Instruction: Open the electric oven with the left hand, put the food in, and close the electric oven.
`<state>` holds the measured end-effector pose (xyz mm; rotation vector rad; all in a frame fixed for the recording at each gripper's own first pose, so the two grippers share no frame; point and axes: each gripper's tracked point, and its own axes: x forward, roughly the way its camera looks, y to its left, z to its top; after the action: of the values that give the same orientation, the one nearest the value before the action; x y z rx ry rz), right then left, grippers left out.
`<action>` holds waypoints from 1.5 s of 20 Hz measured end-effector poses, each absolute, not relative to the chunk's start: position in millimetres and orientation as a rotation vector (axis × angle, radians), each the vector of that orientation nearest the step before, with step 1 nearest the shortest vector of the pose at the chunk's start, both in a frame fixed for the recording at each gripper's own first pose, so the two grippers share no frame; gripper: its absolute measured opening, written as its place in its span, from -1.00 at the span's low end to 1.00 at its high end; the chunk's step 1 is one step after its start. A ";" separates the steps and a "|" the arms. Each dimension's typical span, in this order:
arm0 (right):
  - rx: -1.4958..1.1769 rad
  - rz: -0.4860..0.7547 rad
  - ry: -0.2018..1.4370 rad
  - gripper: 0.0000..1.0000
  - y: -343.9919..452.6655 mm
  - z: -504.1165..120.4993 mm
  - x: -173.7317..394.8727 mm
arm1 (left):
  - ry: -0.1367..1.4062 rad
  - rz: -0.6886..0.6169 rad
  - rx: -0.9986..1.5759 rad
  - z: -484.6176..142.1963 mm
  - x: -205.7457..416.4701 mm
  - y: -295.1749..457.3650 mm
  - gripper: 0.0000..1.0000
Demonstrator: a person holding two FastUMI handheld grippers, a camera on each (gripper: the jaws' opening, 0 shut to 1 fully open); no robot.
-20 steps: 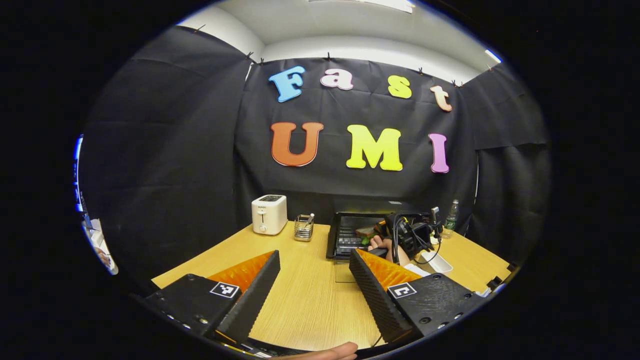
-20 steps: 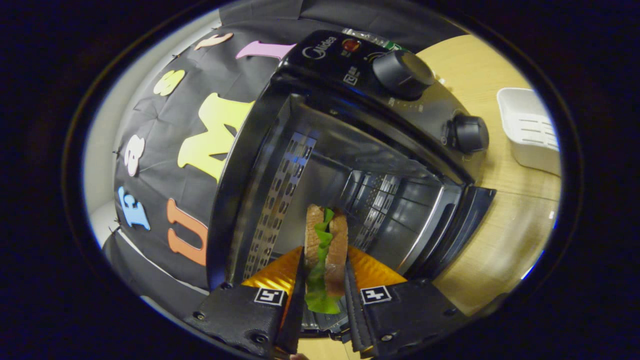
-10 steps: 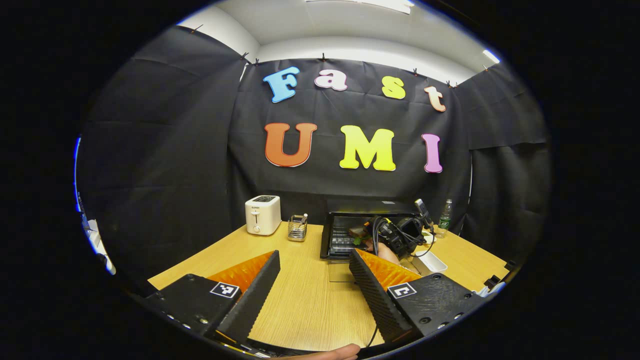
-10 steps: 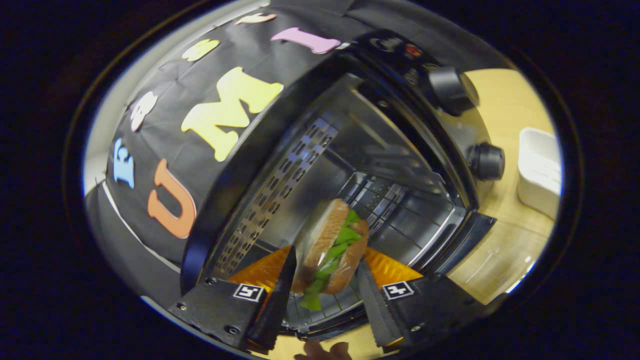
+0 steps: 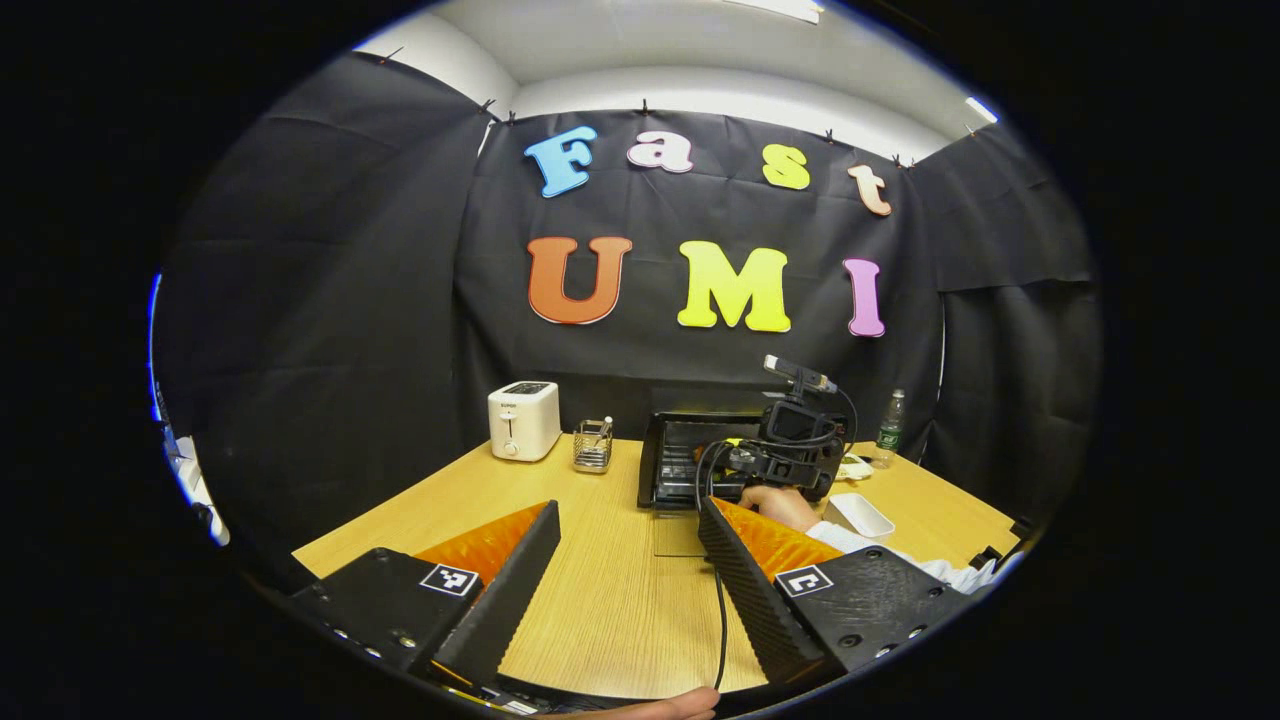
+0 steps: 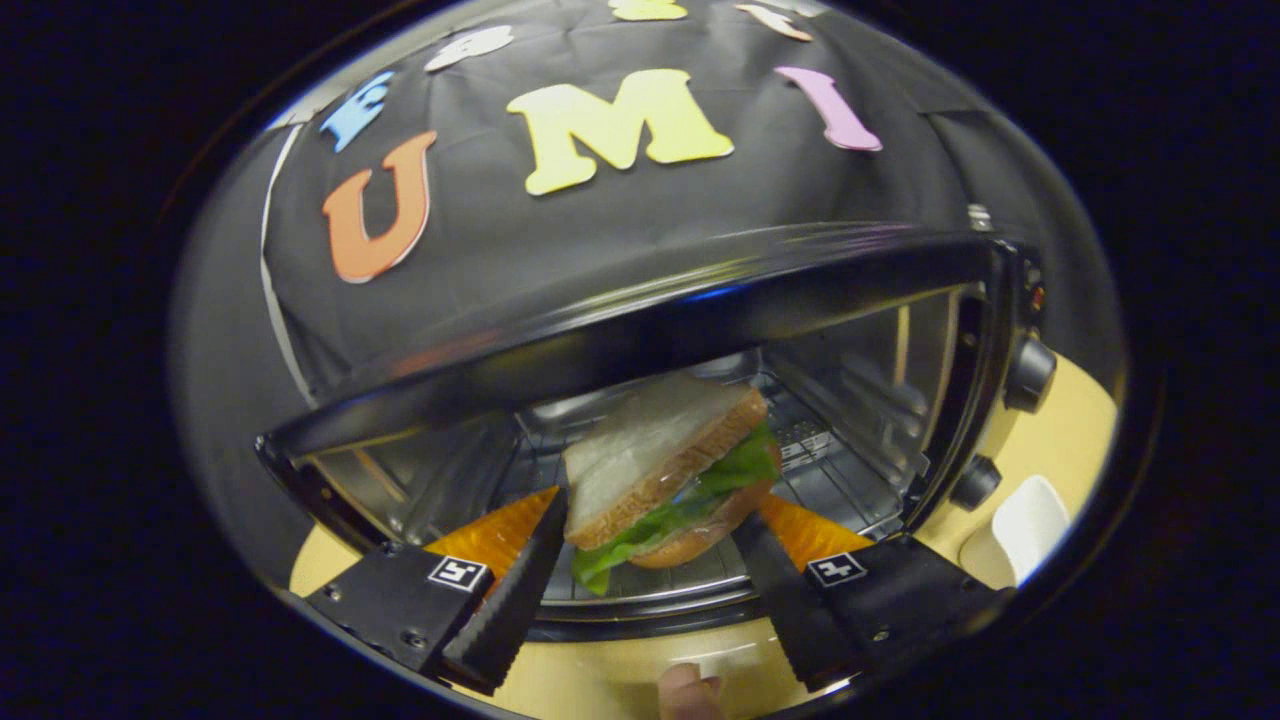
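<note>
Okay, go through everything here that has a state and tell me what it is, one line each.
Electric oven: door open.
Sandwich: inside the oven mouth, tilted, between the fingers.
Right hand-held gripper: fingers parted; contact with the sandwich unclear.
Left hand-held gripper: open, holding nothing, over the table.
Toaster: upright, slots look empty.

Ceiling light strips [image 5: 780,8] lit the booth evenly from above; the table [image 5: 610,590] was bright and the left gripper view sharp. The right gripper view was dimmer and softly blurred, with glare streaking the oven [image 6: 640,330] top edge. Fisheye curvature bent straight lines near both rims
</note>
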<state>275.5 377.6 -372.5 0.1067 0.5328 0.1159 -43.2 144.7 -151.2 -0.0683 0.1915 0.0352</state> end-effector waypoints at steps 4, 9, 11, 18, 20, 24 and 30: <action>-0.020 0.136 0.628 1.00 369.7 -386.0 260.9 | 0.207 0.044 -0.068 -157.9 -42.9 143.6 0.84; -0.090 0.214 0.703 1.00 355.3 -384.6 235.6 | 0.259 0.045 -0.056 -178.8 -36.0 137.3 0.84; -0.092 0.248 0.707 1.00 349.4 -376.3 221.7 | 0.290 0.046 -0.064 -191.9 -30.4 134.3 0.84; -0.103 0.338 0.710 1.00 345.7 -355.7 206.1 | 0.378 0.021 -0.123 -222.8 -20.6 110.8 0.85; -0.070 0.360 0.660 1.00 337.8 -327.7 191.1 | 0.409 0.017 -0.114 -235.0 -10.6 108.4 0.84; -0.048 0.397 0.503 1.00 313.5 -256.4 160.2 | 0.502 -0.028 -0.127 -263.6 15.6 92.6 0.85; -0.047 0.334 0.222 0.94 233.0 -149.3 111.0 | 0.632 -0.113 -0.113 -305.9 50.3 44.9 0.84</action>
<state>111.0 233.0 -149.3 -0.0473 0.2217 0.3341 50.3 44.9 -305.9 -0.1134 0.6324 -0.1131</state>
